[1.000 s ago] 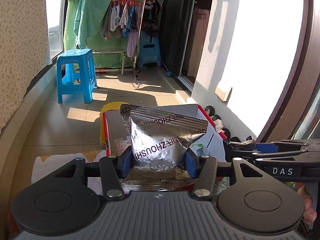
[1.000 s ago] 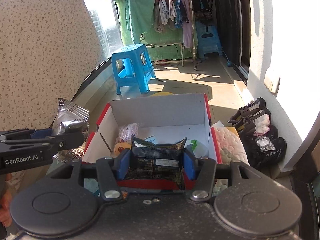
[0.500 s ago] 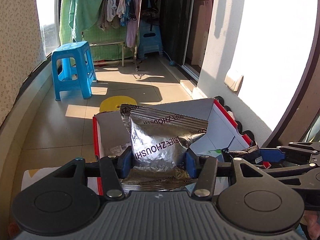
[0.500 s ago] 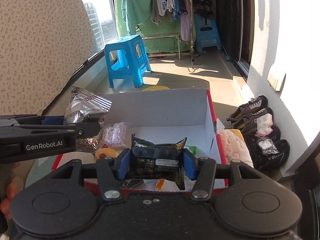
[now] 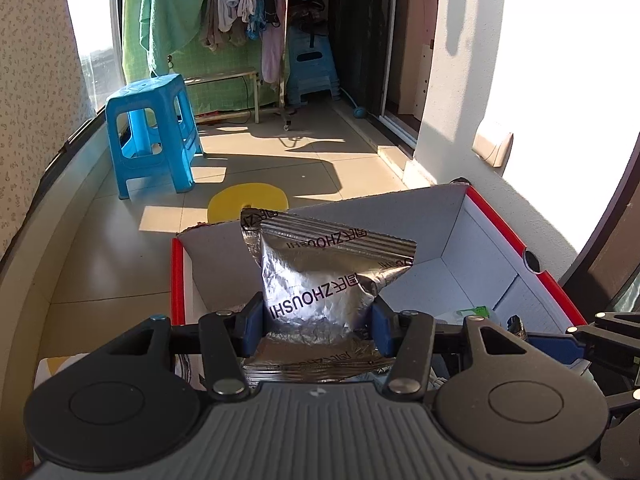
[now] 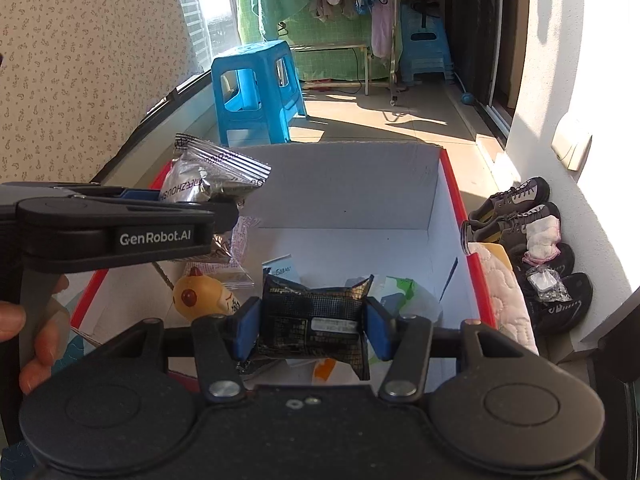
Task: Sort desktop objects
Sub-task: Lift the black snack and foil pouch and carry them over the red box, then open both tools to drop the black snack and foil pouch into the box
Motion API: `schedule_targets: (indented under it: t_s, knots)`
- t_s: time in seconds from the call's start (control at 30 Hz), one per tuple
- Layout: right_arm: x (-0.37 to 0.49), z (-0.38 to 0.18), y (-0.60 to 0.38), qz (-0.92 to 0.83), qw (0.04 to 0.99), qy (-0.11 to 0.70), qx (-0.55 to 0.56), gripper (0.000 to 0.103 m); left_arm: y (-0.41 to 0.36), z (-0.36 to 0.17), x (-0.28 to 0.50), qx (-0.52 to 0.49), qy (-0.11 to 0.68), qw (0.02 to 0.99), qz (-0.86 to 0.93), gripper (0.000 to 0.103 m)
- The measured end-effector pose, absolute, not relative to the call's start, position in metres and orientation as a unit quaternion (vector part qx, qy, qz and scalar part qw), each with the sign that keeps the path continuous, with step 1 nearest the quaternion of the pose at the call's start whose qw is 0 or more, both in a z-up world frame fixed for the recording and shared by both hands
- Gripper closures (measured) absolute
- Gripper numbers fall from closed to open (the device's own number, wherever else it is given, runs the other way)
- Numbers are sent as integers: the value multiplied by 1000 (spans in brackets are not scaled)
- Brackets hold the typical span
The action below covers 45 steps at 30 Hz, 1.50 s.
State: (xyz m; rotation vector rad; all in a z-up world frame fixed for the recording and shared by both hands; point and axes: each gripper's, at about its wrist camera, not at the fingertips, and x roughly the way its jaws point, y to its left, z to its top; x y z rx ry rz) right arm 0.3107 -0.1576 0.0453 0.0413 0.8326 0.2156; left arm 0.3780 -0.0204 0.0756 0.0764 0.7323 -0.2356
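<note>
My left gripper (image 5: 318, 322) is shut on a silver foil packet (image 5: 320, 280) and holds it over the left part of the red-rimmed cardboard box (image 5: 496, 236). In the right wrist view the same silver packet (image 6: 208, 182) shows in the left gripper (image 6: 224, 208) above the box's left wall. My right gripper (image 6: 310, 326) is shut on a black snack packet (image 6: 316, 320) over the box (image 6: 452, 192) near its front edge. Inside lie a yellow toy figure (image 6: 198, 298), a clear wrapper (image 6: 236, 248) and a green-white packet (image 6: 400, 290).
A blue plastic stool (image 6: 256, 88) stands beyond the box, and a yellow disc (image 5: 248, 204) lies on the floor tiles. Shoes (image 6: 532, 232) line the wall at right, next to a quilted cloth (image 6: 504, 292). A hand (image 6: 36, 332) holds the left gripper.
Both grippers have come down and forward over the box with their packets still gripped. The box now looks larger and its inside shows more.
</note>
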Motion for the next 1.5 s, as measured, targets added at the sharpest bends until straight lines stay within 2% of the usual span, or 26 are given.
schedule_targets:
  t_s: [0.87,0.97,1.03,1.1,1.5]
  knots:
    - [316,22,-150,112,895,431,16,47,-31,42,396,76,424,896,-109,50]
    - [317,23,-153,114,895,431,23,44,-33,42,395,84,421,897,-106,39]
    - [315,23,-155,115,896,428,29,44,-34,45,392,83,410,902,-103,26]
    - [313,25,-156,116,899,421,31,42,-34,48,391,78,406,905,-103,21]
    - [302,45,-166,116,905,408,41,41,-39,70,371,74,392,911,-107,21]
